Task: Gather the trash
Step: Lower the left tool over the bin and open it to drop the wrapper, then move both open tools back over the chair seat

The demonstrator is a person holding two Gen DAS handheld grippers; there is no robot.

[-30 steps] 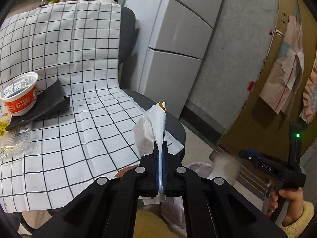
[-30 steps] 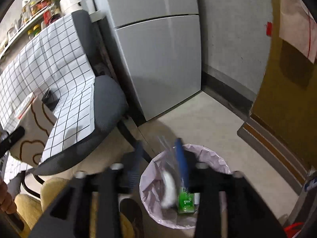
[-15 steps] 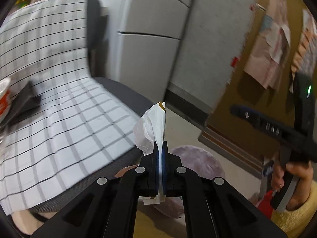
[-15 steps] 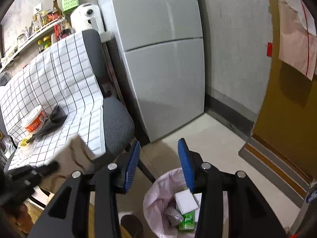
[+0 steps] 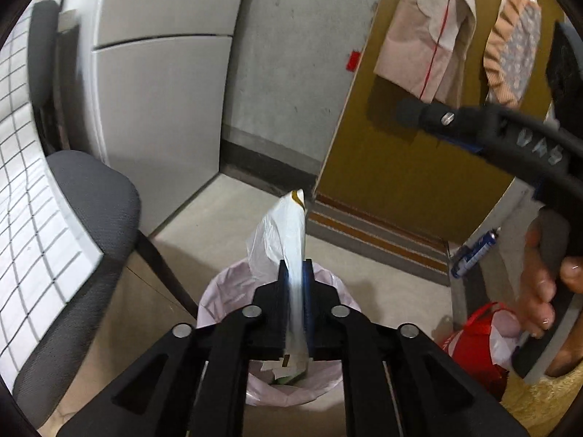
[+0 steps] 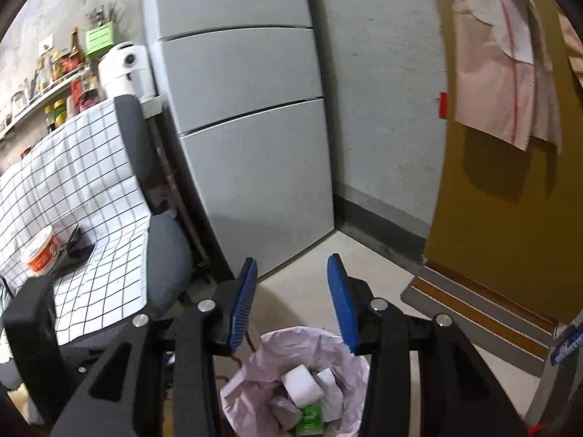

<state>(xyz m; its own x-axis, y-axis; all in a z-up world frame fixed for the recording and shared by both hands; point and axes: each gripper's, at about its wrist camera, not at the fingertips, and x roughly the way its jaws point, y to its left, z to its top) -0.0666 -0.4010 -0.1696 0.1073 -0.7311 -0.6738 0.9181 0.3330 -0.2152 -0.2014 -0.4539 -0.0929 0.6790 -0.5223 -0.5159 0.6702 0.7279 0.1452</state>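
The left hand-held gripper hangs over the lined trash bin, jaws opening around a white wrapper to drop it; the right hand-held gripper gapes empty above.

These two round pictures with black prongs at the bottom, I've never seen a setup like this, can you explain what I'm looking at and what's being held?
There is no robot arm here. A person holds a two-finger gripper in each hand, and each gripper carries a wide-angle camera looking forward along its fingers, so the black prongs are the tool itself.

The left wrist view shows the left gripper above a bin with a pink liner. A crumpled white plastic wrapper sits between its jaws, which are opening now. At the right edge of that view is the person's other hand.

The right wrist view shows the right gripper, open and empty, above the same bin, which already holds scraps. To the left, an orange-and-white tub sits on a checked cloth.
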